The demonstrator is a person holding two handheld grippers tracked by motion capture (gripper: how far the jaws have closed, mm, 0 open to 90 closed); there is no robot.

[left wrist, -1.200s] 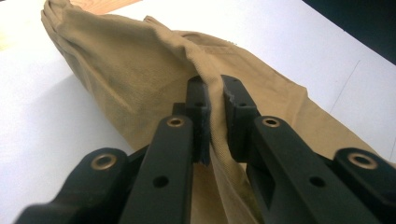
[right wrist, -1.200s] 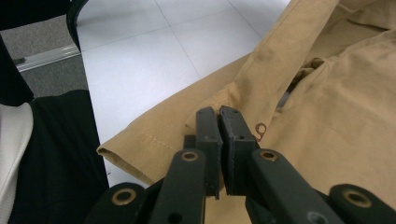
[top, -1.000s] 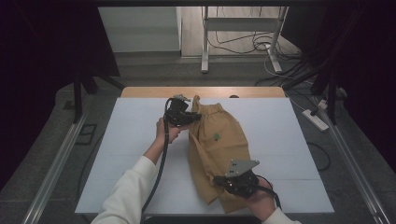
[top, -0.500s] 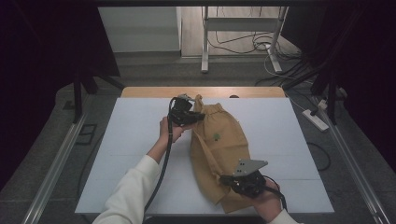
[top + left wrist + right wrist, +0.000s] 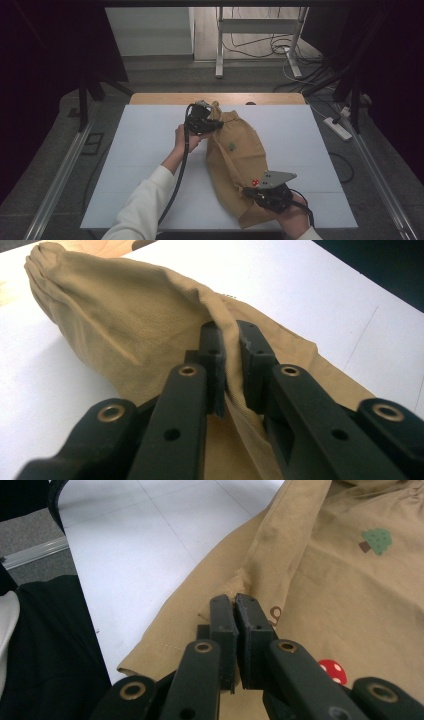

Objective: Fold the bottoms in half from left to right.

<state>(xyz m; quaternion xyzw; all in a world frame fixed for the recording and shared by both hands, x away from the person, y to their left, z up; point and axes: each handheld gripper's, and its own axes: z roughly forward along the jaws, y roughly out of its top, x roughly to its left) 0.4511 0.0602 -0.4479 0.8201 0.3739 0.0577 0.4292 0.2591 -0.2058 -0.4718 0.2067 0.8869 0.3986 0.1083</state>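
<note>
Soft, creased tan cloth garment (image 5: 235,160)

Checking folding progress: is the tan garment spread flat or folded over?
Folded over, not flat. The garment lies doubled lengthwise in a narrow strip, a fold ridge along it, each end pinched by the left gripper and right gripper.

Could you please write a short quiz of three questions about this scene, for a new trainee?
1. True or false: the left gripper is shut on a fold of the tan cotton garment with small printed pictures.
2. Which printed picture lies nearest the right gripper? A. green tree B. red mushroom C. blue star
3. On what does the garment lie?

Key
1. True; the cloth is pinched between its jaws.
2. B
3. On the white table.
</note>
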